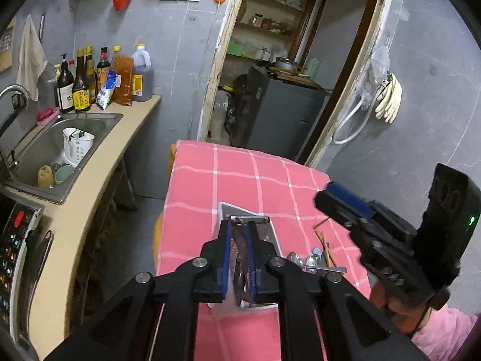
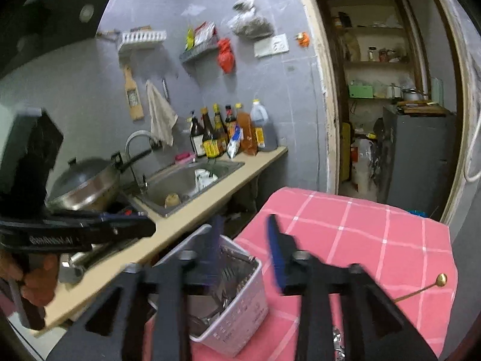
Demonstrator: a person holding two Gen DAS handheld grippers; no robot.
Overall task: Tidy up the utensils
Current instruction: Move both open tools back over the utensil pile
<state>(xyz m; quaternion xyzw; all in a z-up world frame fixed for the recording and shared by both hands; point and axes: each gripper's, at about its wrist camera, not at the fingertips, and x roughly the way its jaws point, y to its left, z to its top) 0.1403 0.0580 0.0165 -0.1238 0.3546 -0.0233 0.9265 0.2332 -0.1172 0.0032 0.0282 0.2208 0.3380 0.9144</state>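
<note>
In the left wrist view my left gripper (image 1: 239, 224) hangs over a white slotted basket (image 1: 275, 237) on the pink checked cloth. Its blue pads stand a narrow gap apart, and dark metal inside the basket shows through the gap. In the right wrist view my right gripper (image 2: 245, 234) is open and blurred, with its left finger over the same basket (image 2: 240, 316), which holds several utensils. Nothing sits between its pads. Right of the basket, two metal spoons (image 1: 312, 260) and reddish chopsticks (image 1: 326, 246) lie on the cloth. A long brass spoon (image 2: 441, 279) lies at the right.
The table (image 2: 375, 240) stands beside a beige counter (image 1: 99, 180) with a steel sink (image 1: 39, 147), sauce bottles (image 1: 81, 87) and a lidded wok (image 2: 84, 186). An open doorway with a grey cabinet (image 1: 279, 114) lies beyond the table. A hand holds the left gripper (image 2: 150, 228).
</note>
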